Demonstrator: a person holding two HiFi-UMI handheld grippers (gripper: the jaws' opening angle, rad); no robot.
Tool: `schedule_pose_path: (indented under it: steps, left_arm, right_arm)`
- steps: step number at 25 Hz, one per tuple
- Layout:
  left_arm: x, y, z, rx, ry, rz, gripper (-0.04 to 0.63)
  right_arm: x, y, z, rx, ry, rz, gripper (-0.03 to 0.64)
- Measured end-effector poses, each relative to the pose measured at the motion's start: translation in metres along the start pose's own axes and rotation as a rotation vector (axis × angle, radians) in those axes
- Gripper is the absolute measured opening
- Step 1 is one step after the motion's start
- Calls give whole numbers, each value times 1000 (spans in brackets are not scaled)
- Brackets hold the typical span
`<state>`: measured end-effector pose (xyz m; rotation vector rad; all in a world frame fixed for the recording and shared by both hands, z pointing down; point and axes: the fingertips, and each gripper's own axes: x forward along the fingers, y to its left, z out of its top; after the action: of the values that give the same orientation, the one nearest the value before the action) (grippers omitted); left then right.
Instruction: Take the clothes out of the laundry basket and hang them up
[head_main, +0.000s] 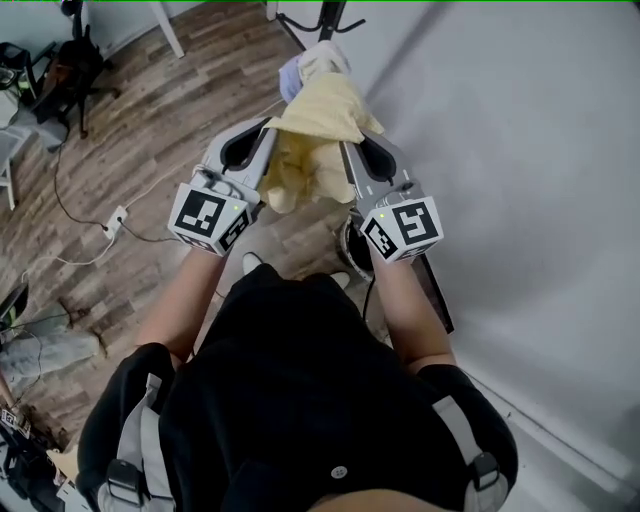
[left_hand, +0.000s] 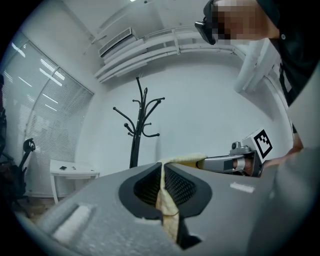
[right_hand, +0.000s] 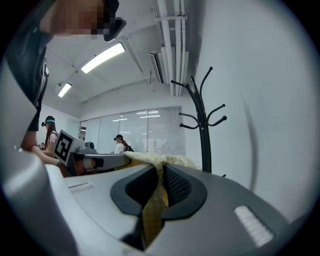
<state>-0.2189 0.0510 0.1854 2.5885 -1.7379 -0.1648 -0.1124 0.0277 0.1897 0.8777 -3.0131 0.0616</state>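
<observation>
Left tongs pinch one edge of yellow garment; right tongs pinch other edge, cloth spanning between. Black coat stand beyond tongs.

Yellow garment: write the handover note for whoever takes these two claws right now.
Left claw: shut on one edge of the yellow garment.
Right claw: shut on the same garment's other edge. The cloth is spread between the two, held up in front of the person.
Coat rack: stands ahead, by the wall.
Done: garment picked up and raised.
Left: drape it over a hook, open both claws, fetch the next piece. The basket cannot be made out clearly here.
</observation>
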Motion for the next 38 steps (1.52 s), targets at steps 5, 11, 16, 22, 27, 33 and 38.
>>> schedule_pose_path:
  steps: [5,11,16,22,27,33,38]
  left_arm:
    - [-33,76,17,-8,-20,26,10]
    - [-46,151,28,-17,-40,65,11]
    - [-41,202,44,-2,-63,99,11]
    - [-30,203,27,31,-61,102,11]
    - [0,240,36,58,-47,110,11]
    - [27,272,45,71,-45,115,11]
    - [42,298,45,73,-56,94,11]
  right_arm:
    - [69,46,5,-16,14,11,34]
    - [143,71,10,-27,23,24,34]
    - [192,76,22,-30,18,44,34]
    - [194,66,3,-6,-26,65,34]
    - [236,48,10,5,-33,94,34]
    - [270,33,17,20,-40,98,34]
    - [293,27,17,11,-39,67,34]
